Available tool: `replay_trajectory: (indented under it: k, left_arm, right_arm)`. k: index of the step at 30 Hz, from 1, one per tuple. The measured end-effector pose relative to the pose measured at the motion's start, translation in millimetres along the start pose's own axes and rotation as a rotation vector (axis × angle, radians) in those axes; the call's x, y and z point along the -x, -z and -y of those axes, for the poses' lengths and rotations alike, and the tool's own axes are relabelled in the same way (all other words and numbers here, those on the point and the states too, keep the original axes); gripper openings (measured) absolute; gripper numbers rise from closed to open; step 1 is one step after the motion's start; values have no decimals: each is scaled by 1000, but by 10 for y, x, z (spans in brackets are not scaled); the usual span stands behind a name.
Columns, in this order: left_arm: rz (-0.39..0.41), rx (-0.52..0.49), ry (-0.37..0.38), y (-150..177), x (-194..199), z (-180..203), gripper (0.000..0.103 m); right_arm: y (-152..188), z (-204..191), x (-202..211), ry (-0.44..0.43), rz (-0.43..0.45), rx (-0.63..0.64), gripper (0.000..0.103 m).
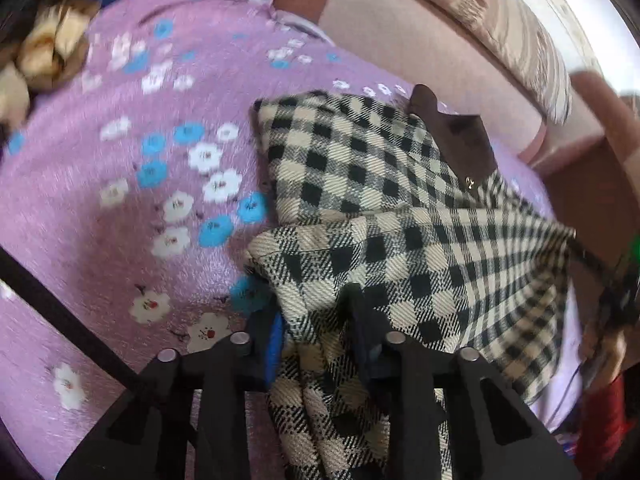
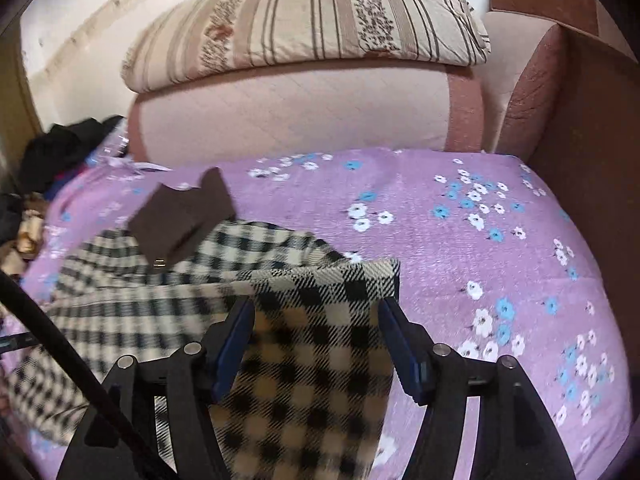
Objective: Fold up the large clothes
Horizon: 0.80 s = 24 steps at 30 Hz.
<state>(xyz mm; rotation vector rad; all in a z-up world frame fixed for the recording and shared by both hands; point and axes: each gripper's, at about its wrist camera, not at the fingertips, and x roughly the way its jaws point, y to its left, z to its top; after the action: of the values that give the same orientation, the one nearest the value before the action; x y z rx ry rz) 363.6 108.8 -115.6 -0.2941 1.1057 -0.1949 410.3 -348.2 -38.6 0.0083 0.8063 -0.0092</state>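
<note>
A black-and-cream checked garment (image 1: 360, 184) with a dark brown collar (image 1: 460, 140) lies partly folded on a purple flowered bedspread (image 1: 120, 200). My left gripper (image 1: 316, 320) is shut on a bunched edge of the garment, which hangs down between its fingers. In the right wrist view the same garment (image 2: 168, 280) spreads to the left, its brown collar (image 2: 180, 216) on top. My right gripper (image 2: 316, 328) has its jaws wide apart with a fold of the garment draped between them; the fingers (image 2: 400, 340) do not pinch it.
The bedspread (image 2: 460, 260) covers a sofa seat with a pink backrest (image 2: 300, 112), a striped pillow (image 2: 312, 20) on top and a brown armrest (image 2: 560, 100) at right. Dark clothes (image 2: 60, 148) and a beige item (image 1: 48, 52) lie at the left end.
</note>
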Motion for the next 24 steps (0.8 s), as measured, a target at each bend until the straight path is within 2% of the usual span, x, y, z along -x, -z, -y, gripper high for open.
replay_trajectory:
  k: [1, 2, 3, 4, 6, 12, 18, 21, 23, 24]
  left_arm:
    - [8, -25, -17, 10, 25, 38, 18]
    - [21, -52, -40, 6, 79, 94, 17]
    - [37, -65, -50, -7, 138, 133, 16]
    - [60, -75, -55, -36, 220, 171, 16]
    - [96, -79, -60, -104, 354, 208, 15]
    - [183, -135, -101, -411, 672, 422, 13]
    - [162, -98, -150, -588, 566, 386, 13]
    - [155, -83, -166, -744, 482, 384, 13]
    - [160, -79, -176, -882, 404, 443, 12]
    - [161, -83, -185, -935, 363, 475, 12]
  right_arm:
    - [0, 1, -64, 5, -14, 4, 69]
    - [6, 3, -110, -14, -32, 0, 58]
    - [18, 9, -144, -46, -52, -11, 20]
    - [25, 20, -183, -90, -85, -32, 3]
    - [35, 6, -130, -117, -78, -40, 1]
    - [-107, -17, 188, -105, -1, -28, 1]
    - [-191, 29, 184, -77, -4, -23, 1]
    - [-162, 150, 110, -108, -10, -81, 2]
    - [-149, 231, 76, -94, -5, -122, 2]
    - [-145, 260, 69, -93, 1, -138, 7]
